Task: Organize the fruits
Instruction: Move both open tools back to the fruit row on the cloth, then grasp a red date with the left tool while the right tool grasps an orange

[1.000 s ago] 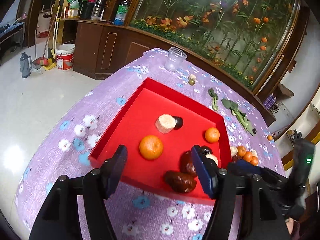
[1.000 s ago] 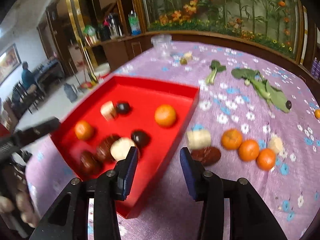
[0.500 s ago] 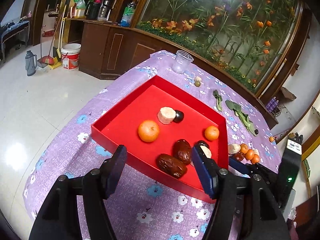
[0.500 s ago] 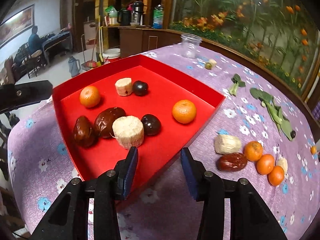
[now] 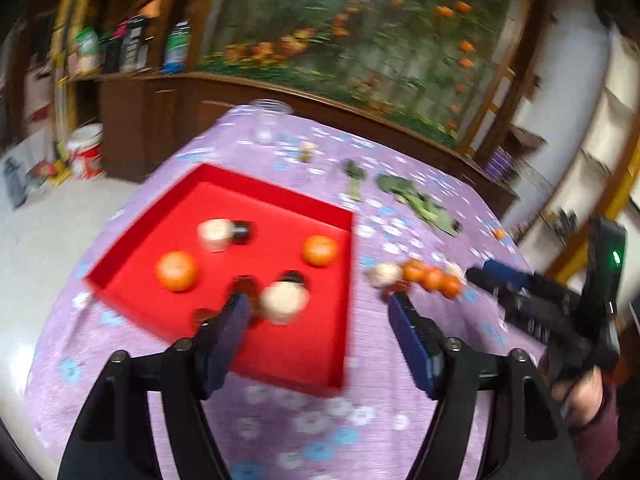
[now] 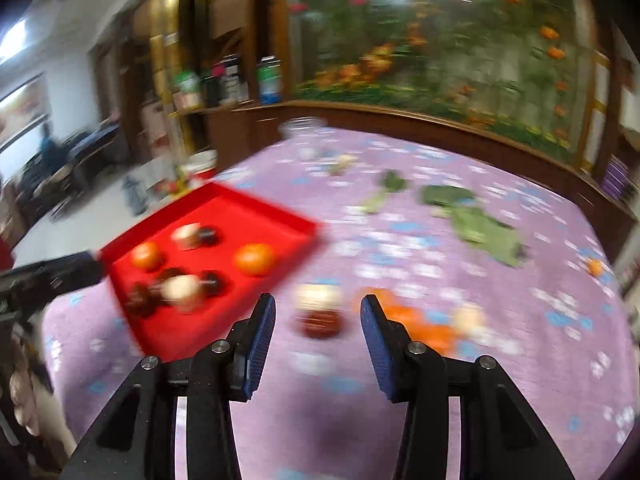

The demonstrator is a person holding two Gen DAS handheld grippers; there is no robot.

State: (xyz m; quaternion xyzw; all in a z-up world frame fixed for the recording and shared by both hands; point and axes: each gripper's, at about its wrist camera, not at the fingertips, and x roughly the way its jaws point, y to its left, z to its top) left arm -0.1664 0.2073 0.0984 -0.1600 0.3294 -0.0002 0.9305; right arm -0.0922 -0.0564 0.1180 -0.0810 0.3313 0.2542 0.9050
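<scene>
Red tray (image 5: 276,196) holds fruit; both tools hover empty, jaws apart.

A large mural of orange flowers and green stems (image 5: 360,36) fills the far wall above a curved dark wooden cabinet (image 6: 400,120). Bottles crowd a wooden shelf (image 6: 224,80). A white bucket (image 5: 86,150) stands on the pale glossy floor (image 5: 48,232).
</scene>
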